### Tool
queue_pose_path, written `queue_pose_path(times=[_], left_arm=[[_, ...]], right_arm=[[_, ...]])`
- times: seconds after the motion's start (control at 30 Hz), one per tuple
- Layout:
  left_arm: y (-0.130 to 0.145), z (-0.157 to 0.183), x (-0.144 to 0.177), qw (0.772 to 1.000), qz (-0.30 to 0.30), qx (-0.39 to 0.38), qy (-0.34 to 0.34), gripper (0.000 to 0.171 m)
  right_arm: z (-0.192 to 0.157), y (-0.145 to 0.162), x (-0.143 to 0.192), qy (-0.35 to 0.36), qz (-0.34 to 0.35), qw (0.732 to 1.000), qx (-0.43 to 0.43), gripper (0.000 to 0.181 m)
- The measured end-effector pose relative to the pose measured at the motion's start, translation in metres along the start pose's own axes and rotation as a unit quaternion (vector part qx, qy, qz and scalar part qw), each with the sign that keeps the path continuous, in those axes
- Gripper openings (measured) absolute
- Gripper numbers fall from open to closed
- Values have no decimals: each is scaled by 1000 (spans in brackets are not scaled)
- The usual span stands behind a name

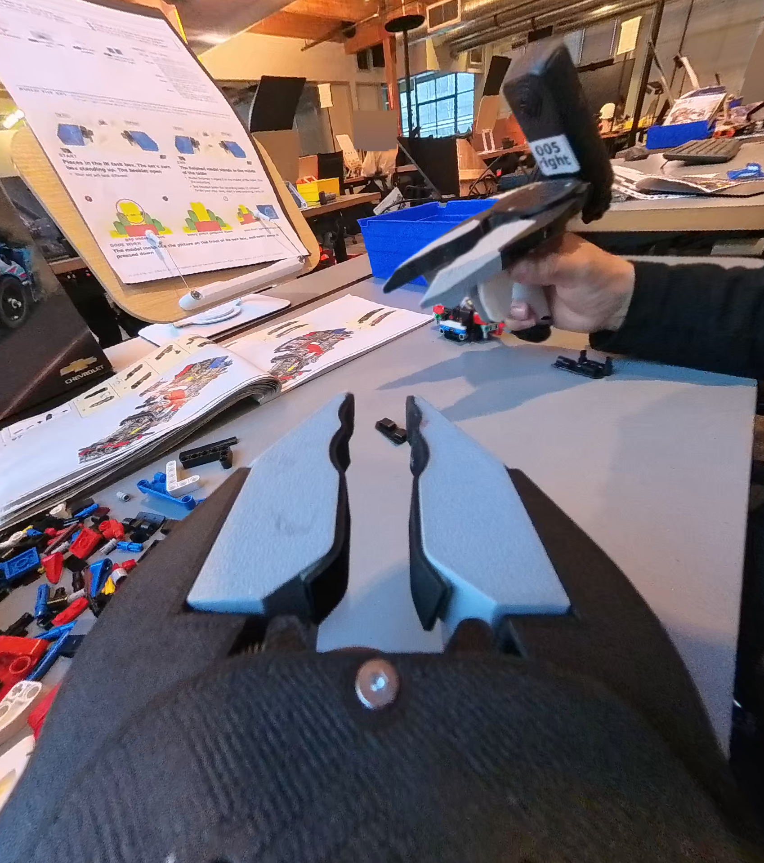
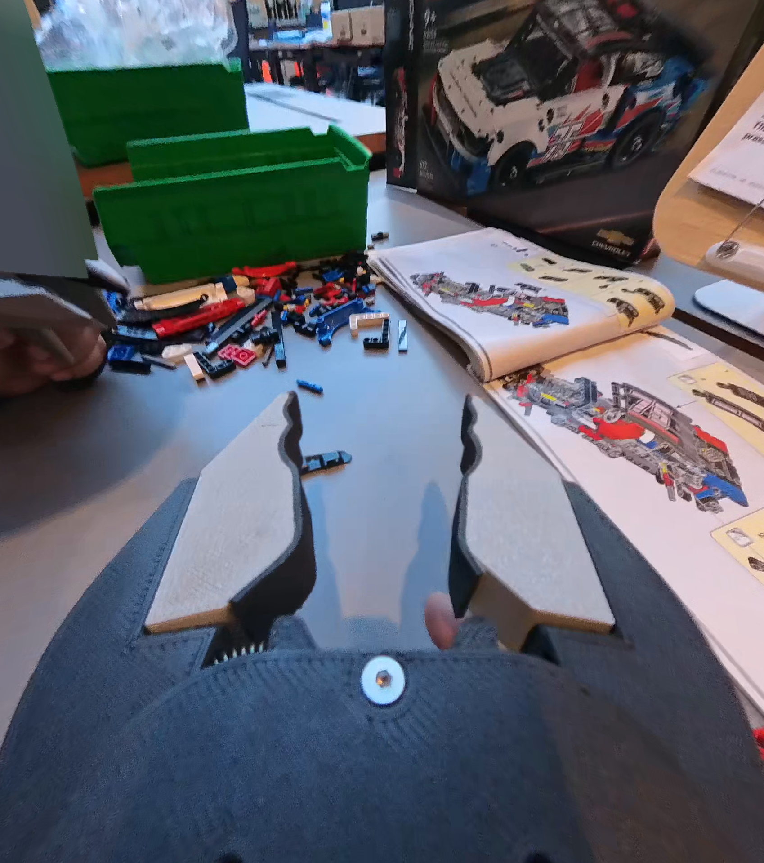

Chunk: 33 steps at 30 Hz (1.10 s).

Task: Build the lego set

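My left gripper (image 1: 380,406) is open and empty, low over the grey table (image 1: 557,467). A small black piece (image 1: 391,429) lies on the table just past its tips. My right gripper (image 2: 381,406) is open and empty above the table. A black toothed piece (image 2: 326,460) lies on the table below it, partly hidden behind its left finger (image 2: 239,504). In the left wrist view a hand holds the right gripper (image 1: 410,292) in the air above a small part-built model (image 1: 464,322). Loose red, blue, black and white pieces (image 1: 20,569) are piled at the left and show in the right wrist view (image 2: 253,313).
An open instruction booklet (image 1: 183,397) lies behind the pile. The set's box (image 2: 557,116) and a board with an instruction sheet (image 1: 137,140) stand at the back. Green bins (image 2: 230,210) stand behind the pile, a blue bin (image 1: 408,233) farther off. Another black piece (image 1: 583,364) lies near the right edge. My left tips are about 15 cm from the black toothed piece (image 2: 326,460), my right tips only 10 cm.
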<state>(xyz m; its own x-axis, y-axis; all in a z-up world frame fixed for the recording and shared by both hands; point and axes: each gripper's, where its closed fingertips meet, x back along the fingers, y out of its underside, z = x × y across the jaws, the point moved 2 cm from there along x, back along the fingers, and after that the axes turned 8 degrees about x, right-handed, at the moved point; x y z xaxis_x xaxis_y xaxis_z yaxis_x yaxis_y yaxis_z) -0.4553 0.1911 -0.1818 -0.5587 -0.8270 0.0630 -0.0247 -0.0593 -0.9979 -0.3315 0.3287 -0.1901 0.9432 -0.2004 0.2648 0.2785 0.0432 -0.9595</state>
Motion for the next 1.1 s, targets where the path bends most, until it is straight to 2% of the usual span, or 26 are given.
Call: queue_pose_path(times=[0.1, 0.23, 0.53, 0.77, 1.1], left_arm=[[0, -2, 0, 1000, -1, 4, -3, 18], [1, -4, -1, 1000, -4, 5, -10, 18], [-1, -18, -3, 999, 4, 38, -19, 17], [-2, -26, -6, 998, 11, 57, -21, 16], [-5, -27, -4, 998, 21, 56, -23, 14]], right_arm=[[-3, 7, -3, 8, -25, 999, 39, 62], [-4, 6, -5, 9, -27, 997, 74, 45], [13, 3, -3, 9, -5, 997, 74, 44], [28, -7, 7, 34, 61, 996, 60, 45], [29, -5, 4, 40, 56, 995, 72, 40]])
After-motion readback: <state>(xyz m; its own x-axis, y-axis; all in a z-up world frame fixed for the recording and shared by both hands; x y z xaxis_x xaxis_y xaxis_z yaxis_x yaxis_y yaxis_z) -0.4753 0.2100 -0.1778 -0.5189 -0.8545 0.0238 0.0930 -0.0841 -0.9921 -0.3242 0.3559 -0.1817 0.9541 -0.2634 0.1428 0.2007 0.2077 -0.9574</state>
